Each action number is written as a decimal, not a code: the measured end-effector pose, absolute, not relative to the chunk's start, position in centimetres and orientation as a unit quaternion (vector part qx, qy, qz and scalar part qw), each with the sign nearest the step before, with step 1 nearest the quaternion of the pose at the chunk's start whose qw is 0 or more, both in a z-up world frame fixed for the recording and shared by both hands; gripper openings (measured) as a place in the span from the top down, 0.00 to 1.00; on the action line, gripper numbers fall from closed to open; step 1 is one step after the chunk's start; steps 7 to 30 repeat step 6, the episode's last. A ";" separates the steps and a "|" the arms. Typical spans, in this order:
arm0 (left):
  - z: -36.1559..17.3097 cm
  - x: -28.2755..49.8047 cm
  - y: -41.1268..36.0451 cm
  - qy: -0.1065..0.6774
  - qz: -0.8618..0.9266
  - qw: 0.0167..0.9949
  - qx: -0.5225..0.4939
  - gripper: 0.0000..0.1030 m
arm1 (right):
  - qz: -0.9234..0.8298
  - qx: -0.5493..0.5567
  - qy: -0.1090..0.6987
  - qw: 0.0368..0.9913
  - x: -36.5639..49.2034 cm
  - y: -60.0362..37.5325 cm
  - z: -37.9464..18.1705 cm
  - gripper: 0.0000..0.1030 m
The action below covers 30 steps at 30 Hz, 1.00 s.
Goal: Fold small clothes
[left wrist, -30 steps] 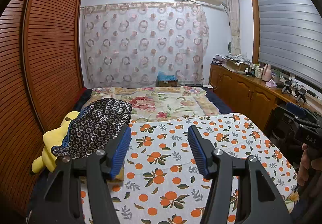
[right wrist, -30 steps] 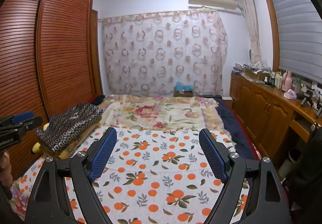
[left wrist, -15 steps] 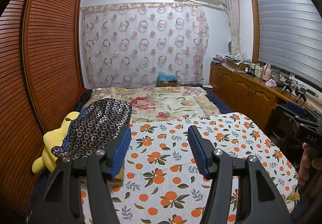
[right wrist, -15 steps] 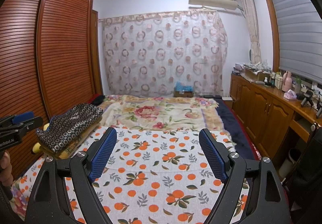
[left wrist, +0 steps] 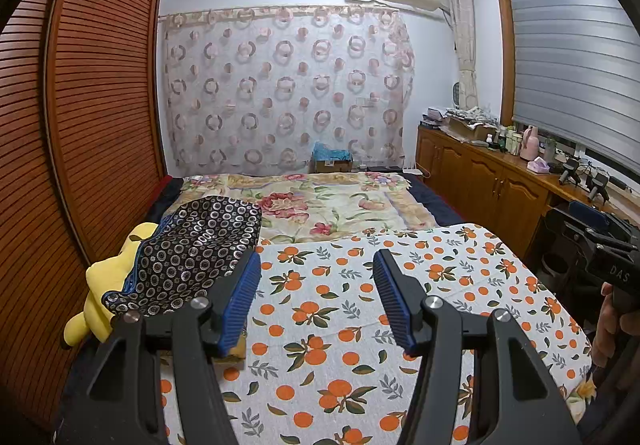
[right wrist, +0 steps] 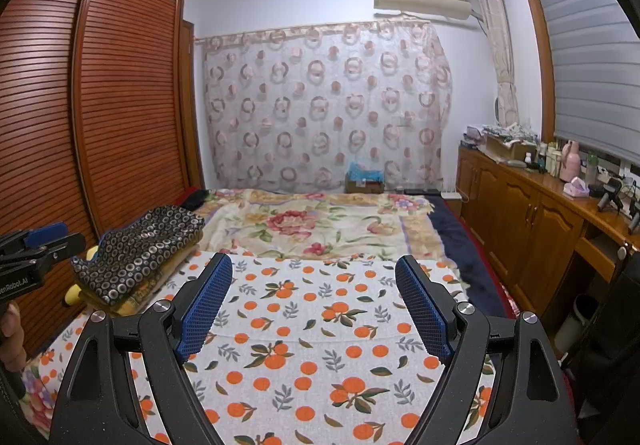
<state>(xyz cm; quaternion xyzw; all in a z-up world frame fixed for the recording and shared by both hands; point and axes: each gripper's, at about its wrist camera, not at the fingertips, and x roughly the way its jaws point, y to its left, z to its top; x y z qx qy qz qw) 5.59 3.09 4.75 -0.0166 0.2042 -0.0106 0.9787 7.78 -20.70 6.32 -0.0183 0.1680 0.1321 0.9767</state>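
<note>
**Both grippers open above the bed**

Wooden slatted wardrobe doors (left wrist: pixel 92 117) line the bed's left side, and a circle-print curtain (left wrist: pixel 280 93) hangs past its far edge. From my left wrist, an orange-print sheet (left wrist: pixel 328 309) covers the near half of the bed, a floral quilt (left wrist: pixel 320 205) the far half. My left gripper (left wrist: pixel 316 301) hangs over the sheet, jaws apart, nothing between the blue pads. A folded dark ring-patterned cloth (left wrist: pixel 192 249) sits at the bed's left edge on a yellow plush (left wrist: pixel 100 285). My right hand (left wrist: pixel 612 321) shows at the right edge.

From my right wrist, the right gripper (right wrist: pixel 314 309) stands wide open over the same sheet (right wrist: pixel 320 345), empty. The dark cloth (right wrist: pixel 140 249) lies near the left edge, well apart from the pads. Cabinets (right wrist: pixel 532 221) run along the right wall.
</note>
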 end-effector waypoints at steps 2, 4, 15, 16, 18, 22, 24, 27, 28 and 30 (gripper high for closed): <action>4.8 5.6 3.1 0.204 -0.011 0.979 -0.016 0.44 | 0.132 -0.018 0.168 0.977 7.8 -20.7 6.3 0.17; 4.7 5.6 3.1 0.204 -0.011 0.979 -0.016 0.44 | 0.132 -0.018 0.168 0.977 7.8 -20.7 6.3 0.17; 4.8 5.6 3.1 0.204 -0.011 0.979 -0.016 0.44 | 0.132 -0.018 0.168 0.977 7.8 -20.7 6.3 0.17; 4.8 5.6 3.1 0.204 -0.011 0.979 -0.016 0.44 | 0.132 -0.018 0.168 0.977 7.8 -20.7 6.3 0.17; 4.8 5.6 3.1 0.204 -0.011 0.979 -0.016 0.44 | 0.132 -0.018 0.168 0.977 7.8 -20.7 6.3 0.17; 4.8 5.6 3.1 0.204 -0.011 0.979 -0.016 0.44 | 0.132 -0.018 0.168 0.977 7.8 -20.7 6.3 0.17; 4.8 5.6 3.1 0.204 -0.011 0.979 -0.016 0.44 | 0.132 -0.018 0.168 0.977 7.8 -20.7 6.3 0.17; 4.8 5.6 3.1 0.204 -0.011 0.979 -0.016 0.44 | 0.132 -0.018 0.168 0.977 7.8 -20.7 6.3 0.17; 4.8 5.6 3.1 0.204 -0.011 0.979 -0.016 0.44 | 0.132 -0.018 0.168 0.977 7.8 -20.7 6.3 0.17; 4.8 5.6 3.1 0.204 -0.011 0.979 -0.016 0.44 | 0.132 -0.018 0.168 0.977 7.8 -20.7 6.3 0.17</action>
